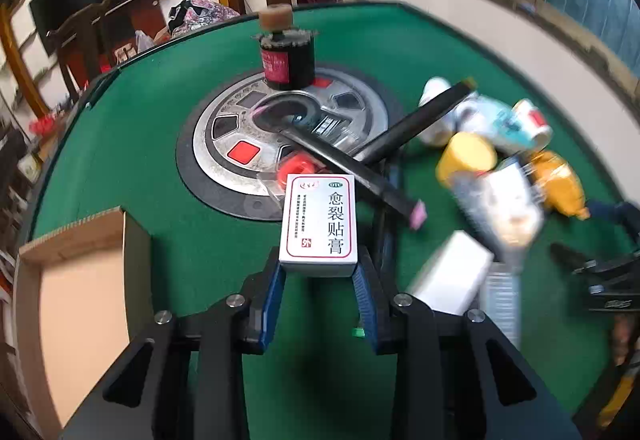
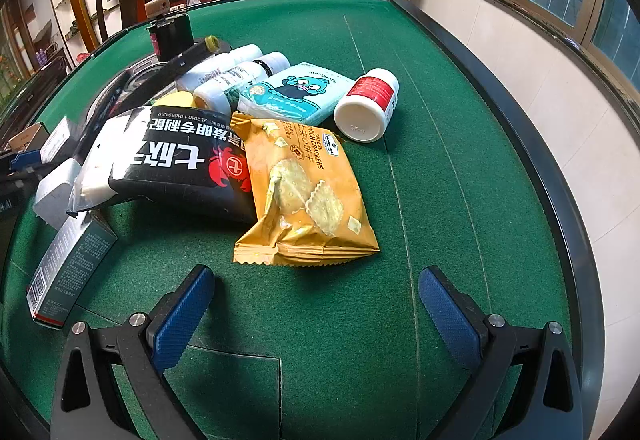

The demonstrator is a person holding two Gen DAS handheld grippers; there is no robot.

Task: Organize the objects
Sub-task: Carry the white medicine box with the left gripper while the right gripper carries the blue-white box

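Left wrist view: your left gripper (image 1: 320,272) is clenched on a white medicine box (image 1: 320,224) at frame centre, above the green table (image 1: 120,144); cardboard box (image 1: 80,280) lower left. Right wrist view: your right gripper (image 2: 316,304) is released, empty, low centre, just below the yellow cracker packet (image 2: 304,196).

The table (image 2: 400,40) has fuzzy green cloth; the cracker bag (image 2: 308,196) is shiny plastic; the small box (image 1: 320,224) is smooth card.

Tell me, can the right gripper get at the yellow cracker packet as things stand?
Probably yes. The right gripper has its jaws wide open, and only bare green felt lies between it and the cracker packet, which is uncovered.
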